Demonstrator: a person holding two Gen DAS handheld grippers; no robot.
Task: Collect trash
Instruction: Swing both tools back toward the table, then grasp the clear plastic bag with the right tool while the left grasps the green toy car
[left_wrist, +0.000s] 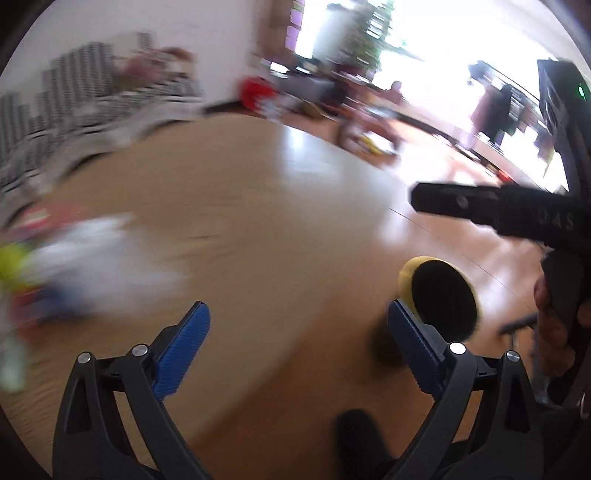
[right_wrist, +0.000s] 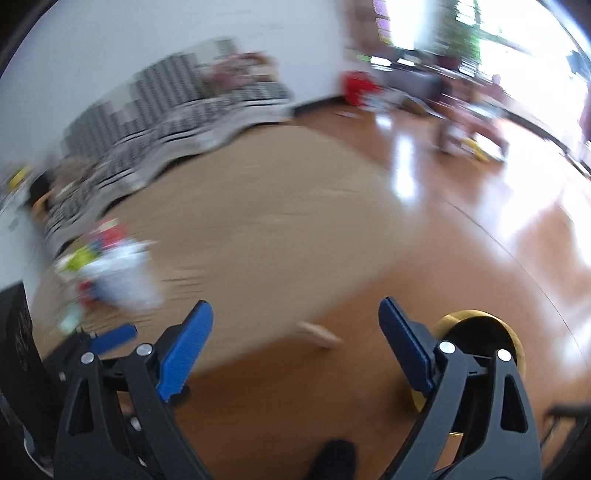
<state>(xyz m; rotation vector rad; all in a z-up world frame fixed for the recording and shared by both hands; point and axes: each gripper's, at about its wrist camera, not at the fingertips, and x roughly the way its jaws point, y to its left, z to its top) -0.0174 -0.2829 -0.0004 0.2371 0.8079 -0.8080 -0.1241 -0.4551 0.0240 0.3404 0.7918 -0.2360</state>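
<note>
left wrist view, read from its left edge: a blurred heap of trash (left_wrist: 74, 258), white wrapping with yellow-green, red and blue bits, lies on the far left part of a round wooden table (left_wrist: 240, 221). further right the left gripper (left_wrist: 299, 321) hangs over the table's near edge with its jaws spread wide and nothing between the blue pads (left_wrist: 184, 350). beside its right finger, past the table's right edge, a yellow-rimmed bin with a black inside (left_wrist: 443, 299) stands on the shiny floor (left_wrist: 461, 240); above that a black body of the other tool crosses the frame.

right wrist view, same order: the trash heap sits at the table's left edge, the right gripper (right_wrist: 295, 325) is likewise released and empty, and the bin peeks out behind its right finger.

both views are smeared, so exact items in the heap cannot be told. my reading is that the step in hand is the approach, with nothing picked up yet. next calls for swinging a gripper left across the table to the heap, closing on one piece, then carrying it right to the bin.
</note>
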